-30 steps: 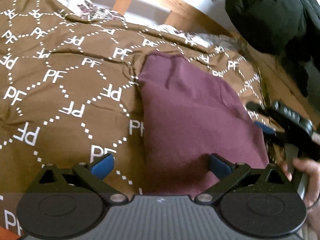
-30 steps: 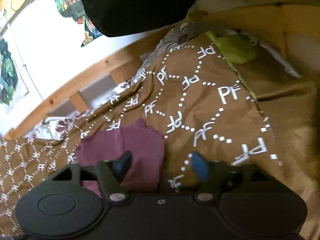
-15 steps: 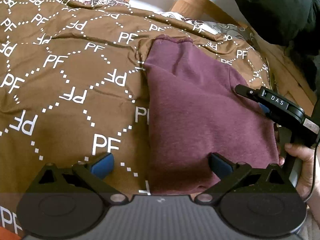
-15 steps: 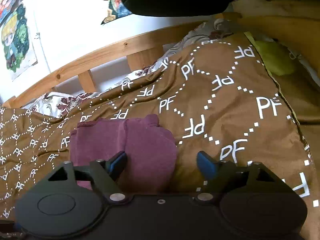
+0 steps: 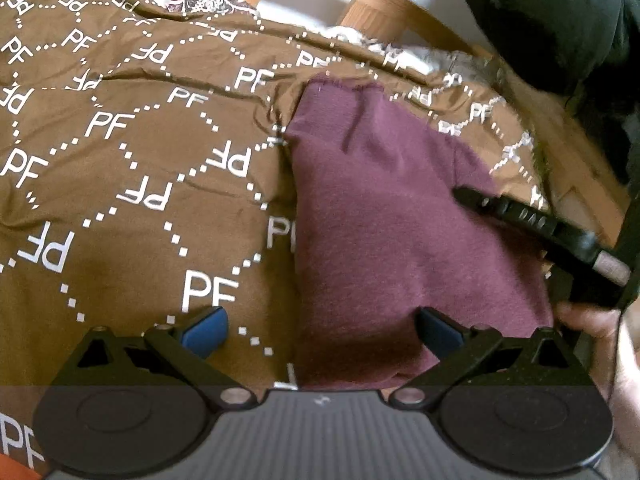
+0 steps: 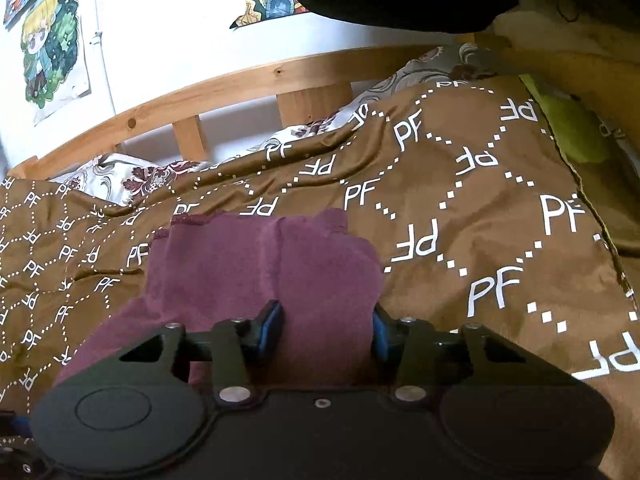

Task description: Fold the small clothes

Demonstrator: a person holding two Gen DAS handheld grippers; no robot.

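While the maroon garment (image 6: 260, 264) is lying on the brown bedspread (image 6: 460, 216) near its headboard edge, right gripper (image 6: 326, 330) is closing on its near edge for folding; left gripper (image 5: 320, 330) is hovering wide open, empty.

Both views are lit by soft daylight, brightest on the white wall (image 6: 180, 40) beyond the far edge of the bed, where it nears overexposure; no hard shadows fall on the brown bedspread (image 5: 120, 200). Fisheye distortion bows the wooden bed rail (image 6: 240, 84) and darkens the corners. The left wrist view is smeared with motion blur toward its right edge; the black garment (image 5: 560, 20) shows no detail.
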